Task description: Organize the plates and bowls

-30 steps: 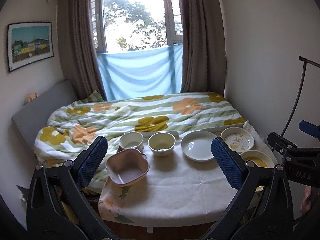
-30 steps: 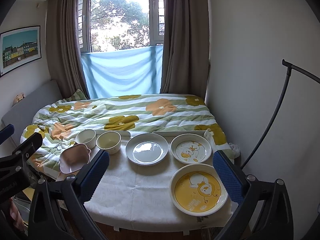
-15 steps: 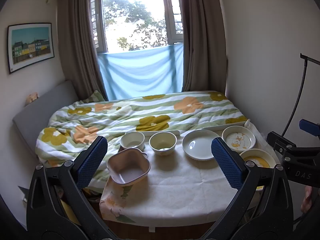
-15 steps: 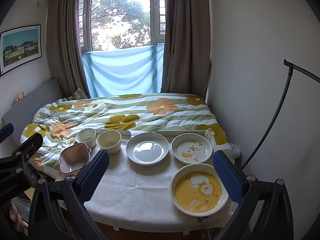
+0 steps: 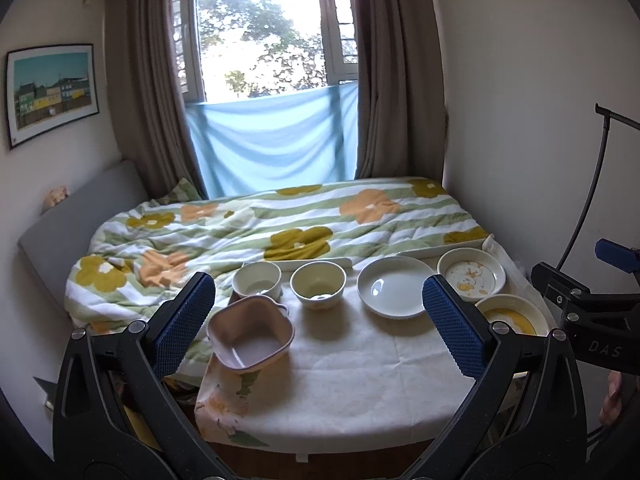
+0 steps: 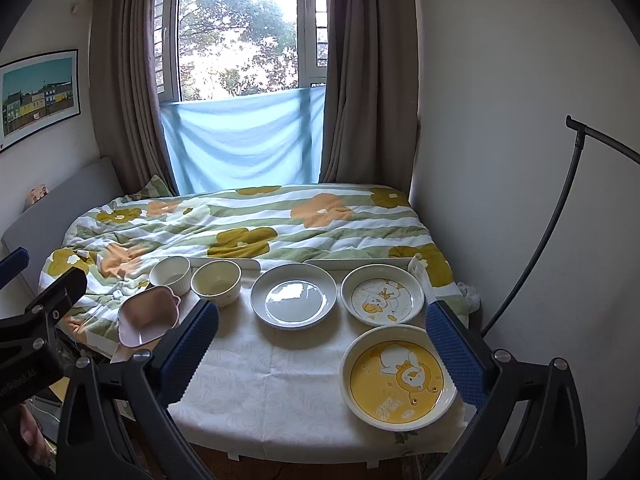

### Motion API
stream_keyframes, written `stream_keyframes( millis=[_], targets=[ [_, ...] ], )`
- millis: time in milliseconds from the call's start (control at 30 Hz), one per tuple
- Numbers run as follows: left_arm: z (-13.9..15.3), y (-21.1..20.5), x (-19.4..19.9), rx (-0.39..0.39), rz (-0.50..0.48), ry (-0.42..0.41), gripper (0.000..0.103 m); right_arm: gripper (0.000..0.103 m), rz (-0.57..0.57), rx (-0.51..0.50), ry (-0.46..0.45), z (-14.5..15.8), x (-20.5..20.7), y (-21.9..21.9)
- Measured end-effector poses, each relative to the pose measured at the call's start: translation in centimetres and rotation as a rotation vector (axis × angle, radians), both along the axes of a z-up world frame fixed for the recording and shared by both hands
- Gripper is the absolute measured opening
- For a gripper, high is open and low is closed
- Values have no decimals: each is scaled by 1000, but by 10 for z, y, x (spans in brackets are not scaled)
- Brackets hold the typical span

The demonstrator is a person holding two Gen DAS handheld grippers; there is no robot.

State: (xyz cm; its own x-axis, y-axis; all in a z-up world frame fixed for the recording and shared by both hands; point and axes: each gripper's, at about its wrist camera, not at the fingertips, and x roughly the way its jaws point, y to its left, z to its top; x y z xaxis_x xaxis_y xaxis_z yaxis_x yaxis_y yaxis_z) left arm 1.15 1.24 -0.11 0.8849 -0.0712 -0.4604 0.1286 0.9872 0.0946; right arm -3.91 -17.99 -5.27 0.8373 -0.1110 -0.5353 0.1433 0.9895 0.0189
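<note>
On the cloth-covered table [image 5: 340,376] stand a pink square bowl [image 5: 251,333], a white bowl [image 5: 257,279], a cream bowl [image 5: 318,283], a plain white plate [image 5: 394,291], a small duck plate [image 5: 471,271] and a yellow duck plate [image 6: 398,376]. My left gripper [image 5: 318,326] is open and empty, held back from the table's near edge, facing the bowls. My right gripper [image 6: 322,346] is open and empty above the near edge, with the yellow plate beside its right finger. The pink bowl [image 6: 147,315], the cream bowl [image 6: 216,281] and the plain plate [image 6: 294,294] also show in the right wrist view.
A bed with a flowered quilt [image 5: 280,224] lies right behind the table. A wall [image 6: 500,160] and a black stand [image 6: 560,208] are on the right. A grey headboard [image 5: 76,220] is on the left. The window with curtains [image 5: 276,80] is at the back.
Both grippers have shifted very slightly; the scene sits a little lower and closer in both views. No dish has moved.
</note>
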Motion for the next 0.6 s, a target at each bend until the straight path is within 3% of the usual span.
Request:
stream_keyframes(
  millis=[133,267,600],
  targets=[
    [-7,-10,20,0,-73,73,103,103,-55,31,42,-9,2,-12],
    [-36,-35,45,4,-179,166,103,103,-140,85,99,-33,-1,-36],
    [-160,-137,123,-58,-435,522,103,103,-287,292,276,-130,-5,-143]
  ],
)
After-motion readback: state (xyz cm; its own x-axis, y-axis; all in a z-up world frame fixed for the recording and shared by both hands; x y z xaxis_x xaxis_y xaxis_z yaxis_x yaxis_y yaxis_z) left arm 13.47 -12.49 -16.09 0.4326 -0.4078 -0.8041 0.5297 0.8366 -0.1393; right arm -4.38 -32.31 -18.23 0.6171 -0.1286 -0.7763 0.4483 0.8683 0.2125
